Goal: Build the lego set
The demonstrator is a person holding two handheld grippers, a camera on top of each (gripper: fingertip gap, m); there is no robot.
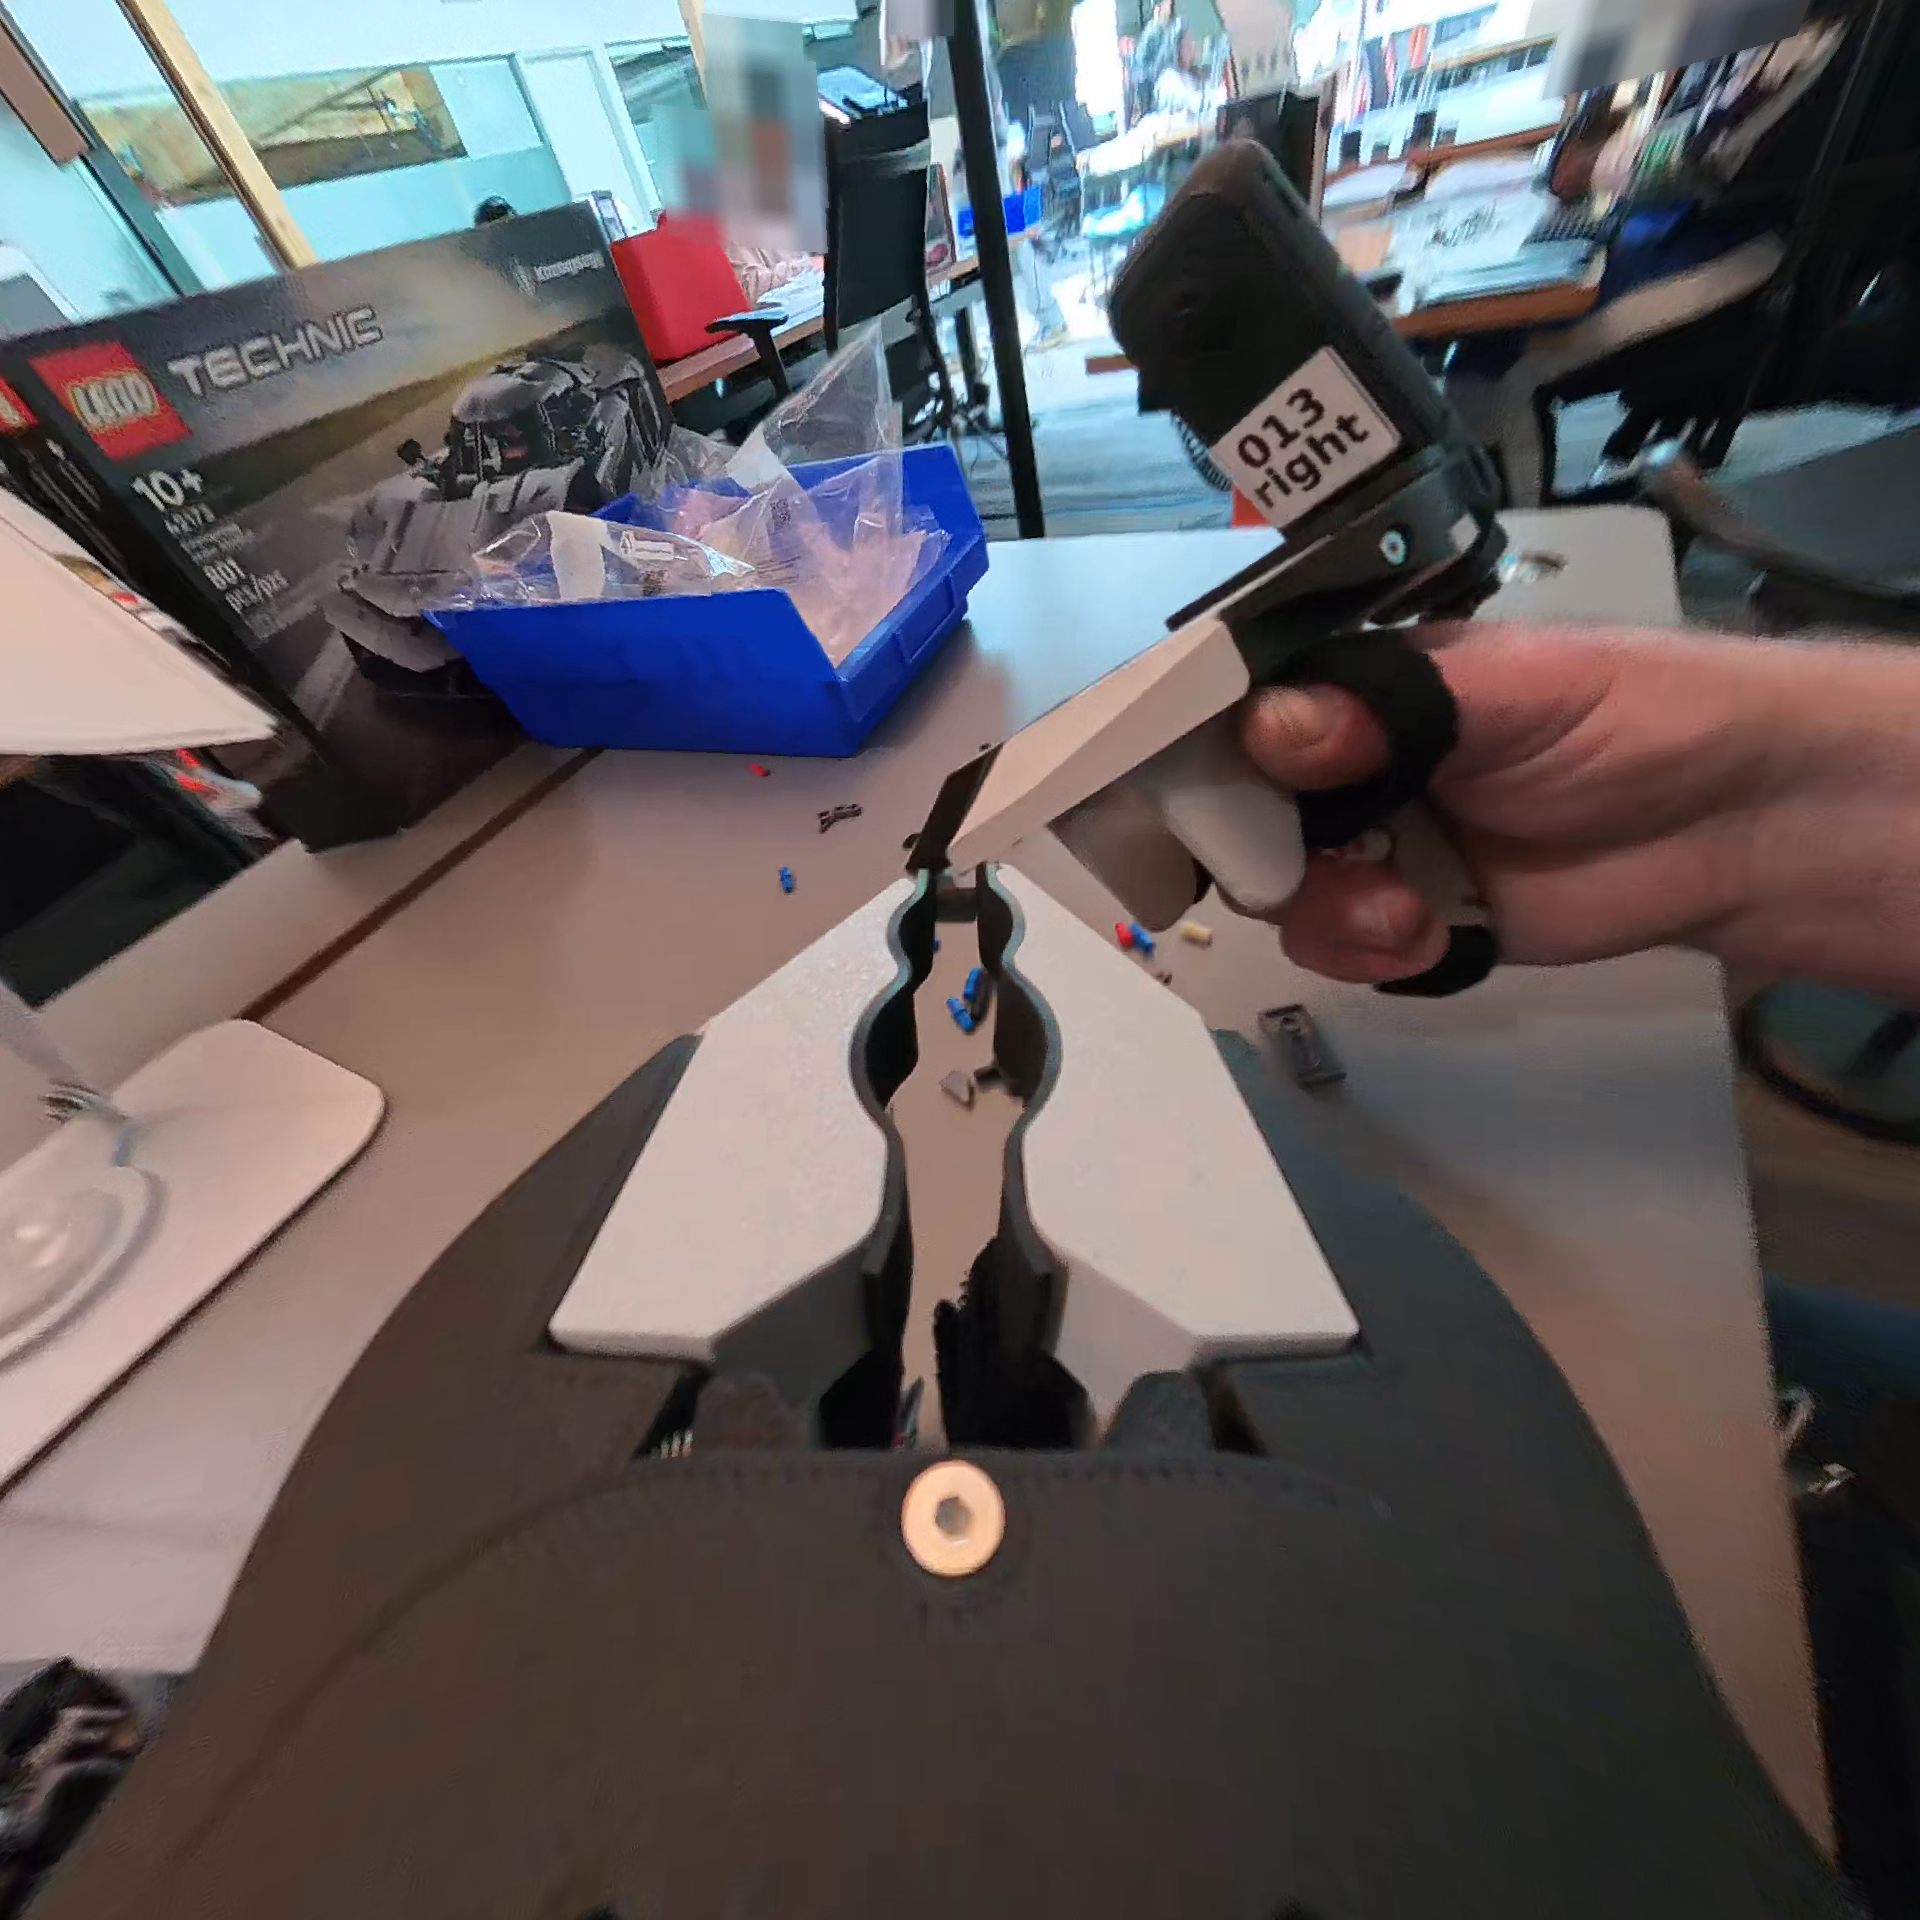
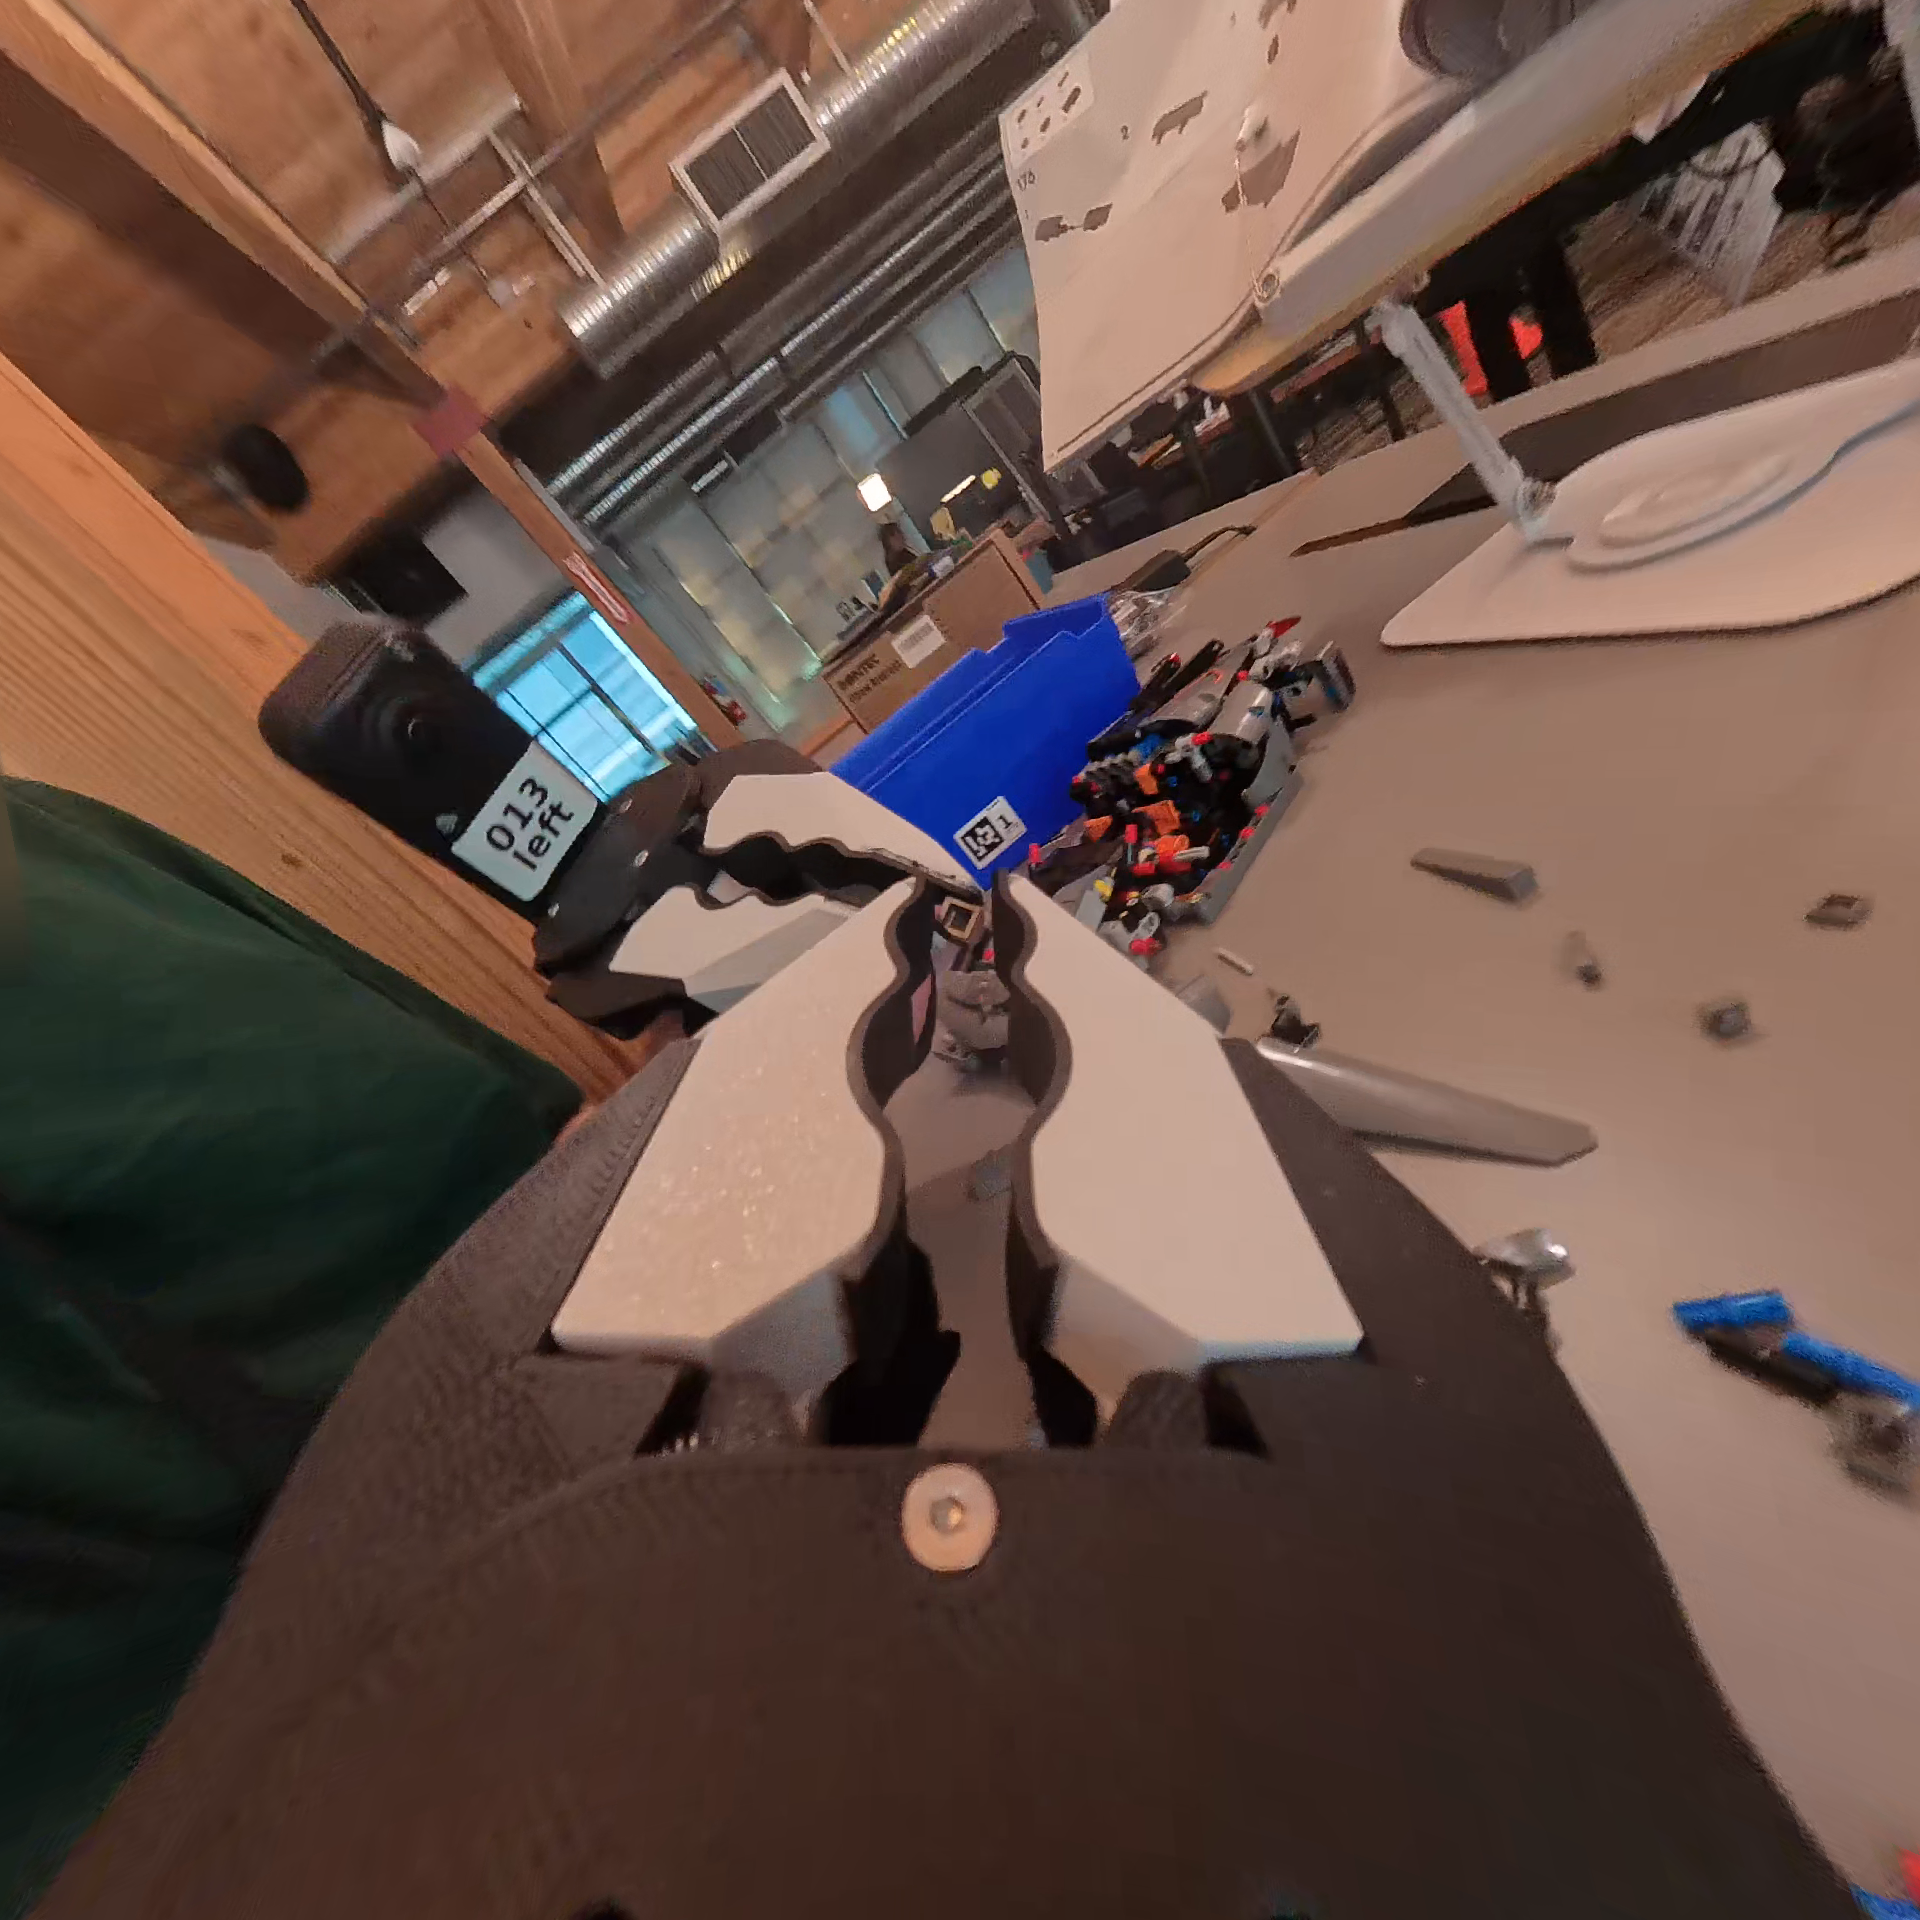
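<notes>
Both tools meet tip to tip above bench. Left tool clamped on small dark lego piece; right tool nipped on same piece from other side. Half-built lego model just beside blue bin. Loose blue pins under tips.

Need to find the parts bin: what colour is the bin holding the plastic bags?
Solid blue bin, seen best in the left wrist view, with clear plastic bags in it.
</notes>
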